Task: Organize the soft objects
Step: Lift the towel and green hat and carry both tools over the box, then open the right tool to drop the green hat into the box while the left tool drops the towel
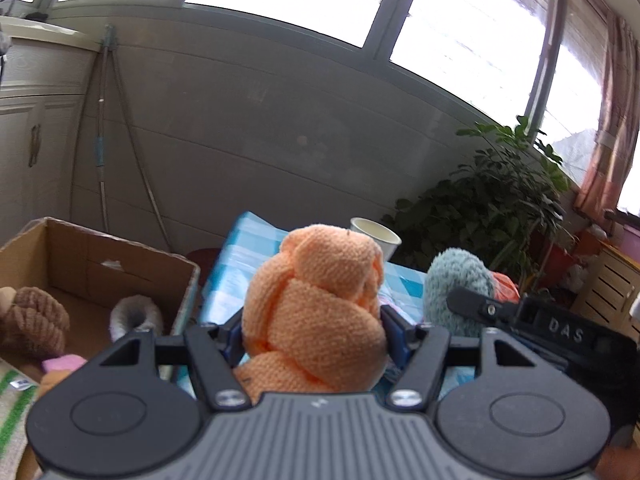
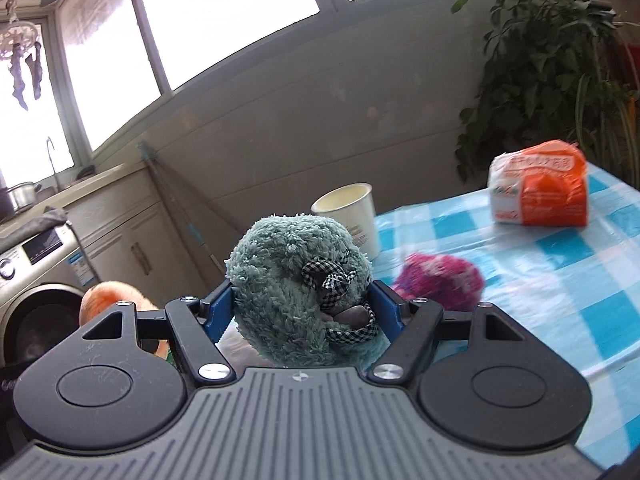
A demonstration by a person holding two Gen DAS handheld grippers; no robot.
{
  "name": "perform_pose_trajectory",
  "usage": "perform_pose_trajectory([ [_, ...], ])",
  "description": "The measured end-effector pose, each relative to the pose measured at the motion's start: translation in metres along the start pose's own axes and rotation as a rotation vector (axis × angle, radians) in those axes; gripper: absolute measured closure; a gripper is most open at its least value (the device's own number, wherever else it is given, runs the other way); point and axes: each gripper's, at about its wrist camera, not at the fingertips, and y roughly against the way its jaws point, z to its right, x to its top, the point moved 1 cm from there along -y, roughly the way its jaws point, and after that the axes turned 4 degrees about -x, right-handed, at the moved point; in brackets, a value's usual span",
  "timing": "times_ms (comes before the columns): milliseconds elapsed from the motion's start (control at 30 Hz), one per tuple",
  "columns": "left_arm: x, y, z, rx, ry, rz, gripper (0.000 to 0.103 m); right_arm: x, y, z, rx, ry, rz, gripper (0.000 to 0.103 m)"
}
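Note:
My left gripper (image 1: pixel 314 330) is shut on an orange knitted knot-shaped plush (image 1: pixel 316 304), held above the table edge. To its left stands an open cardboard box (image 1: pixel 100 264) holding a brown knitted plush (image 1: pixel 34 320) and a grey fuzzy piece (image 1: pixel 136 314). My right gripper (image 2: pixel 302 306) is shut on a teal fluffy plush (image 2: pixel 292 276) with a black-and-white checked bow. That teal plush (image 1: pixel 456 284) and the right gripper's body show at the right of the left wrist view. A pink-purple fuzzy ball (image 2: pixel 438 280) lies on the blue checked tablecloth (image 2: pixel 540 288).
A white paper cup (image 2: pixel 350 216) stands at the table's far edge. An orange and white packet (image 2: pixel 540 188) lies at the back right. A leafy potted plant (image 2: pixel 552 60) stands behind the table, and a washing machine (image 2: pixel 36 280) is at the left.

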Motion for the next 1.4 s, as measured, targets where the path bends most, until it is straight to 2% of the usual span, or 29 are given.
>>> perform_pose_trajectory([
  [267,0.021,0.012,-0.035,0.11,0.077,0.055,0.037,-0.006,-0.01,-0.039,0.093,0.029,-0.069,0.014],
  [467,0.033,0.023,-0.063,0.235,0.118,0.1,0.037,-0.012,-0.021,-0.079,0.169,0.068,-0.116,0.013],
  [667,0.04,0.03,-0.089,0.314,0.187,0.11,0.037,-0.016,-0.058,-0.116,0.236,0.135,-0.153,0.013],
  [867,0.043,0.033,-0.105,0.365,0.226,0.101,0.037,-0.021,-0.085,-0.148,0.27,0.204,-0.176,0.013],
  [1167,0.043,0.036,-0.116,0.398,0.243,0.082,0.037,-0.034,-0.107,-0.163,0.297,0.266,-0.196,0.012],
  [1200,0.043,0.036,-0.116,0.401,0.241,0.079,0.037,-0.035,-0.107,-0.164,0.298,0.278,-0.194,0.006],
  [1233,0.043,0.035,-0.117,0.404,0.238,0.076,0.036,-0.036,-0.107,-0.165,0.296,0.284,-0.189,0.001],
  [1333,0.044,0.034,-0.117,0.414,0.231,0.075,0.021,-0.034,-0.097,-0.162,0.29,0.292,-0.169,0.001],
  [1400,0.044,0.034,-0.115,0.415,0.224,0.081,0.006,-0.032,-0.09,-0.159,0.28,0.291,-0.151,0.0],
])
